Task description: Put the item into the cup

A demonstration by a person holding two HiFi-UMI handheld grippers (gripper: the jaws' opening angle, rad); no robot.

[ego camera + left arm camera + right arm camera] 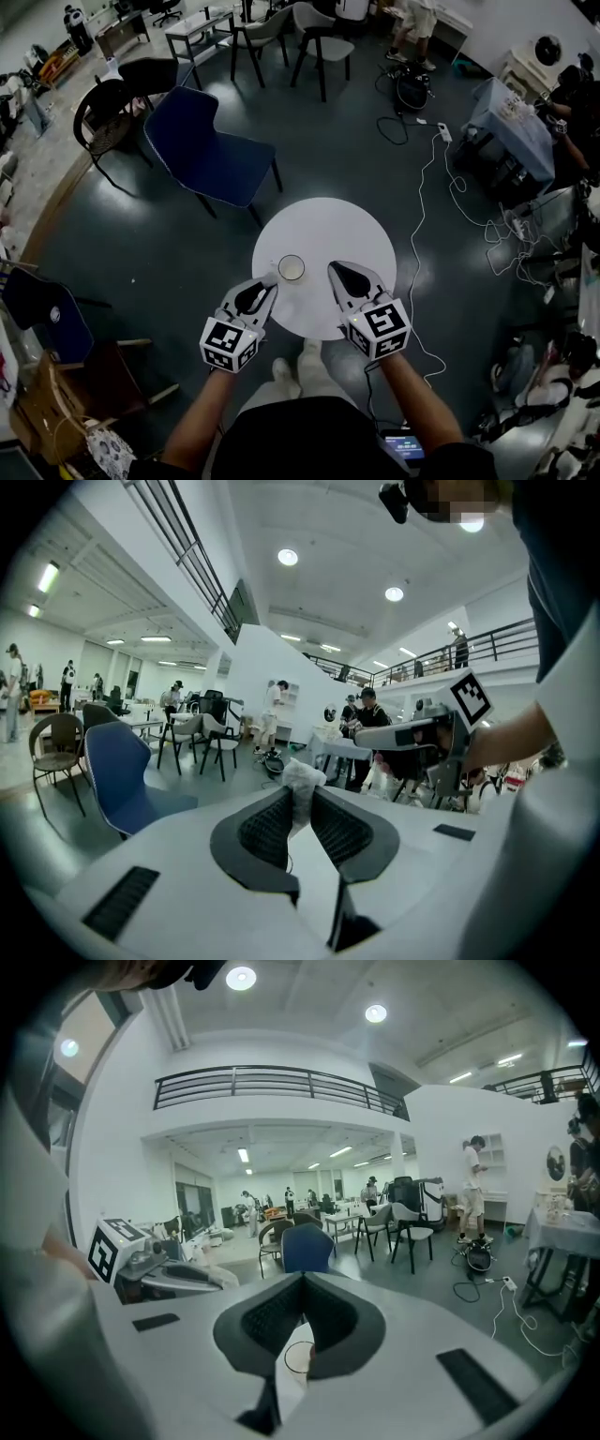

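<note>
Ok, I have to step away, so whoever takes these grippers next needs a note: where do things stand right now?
Left gripper: shut on the white wad, close beside the cup on its left in the head view.
Right gripper: shut, empty, on the cup's other side.
Cup: upright on the round table.
Done: wad is picked up.
Left: bring the wad over the cup, open the jaws and drop it in.
</note>
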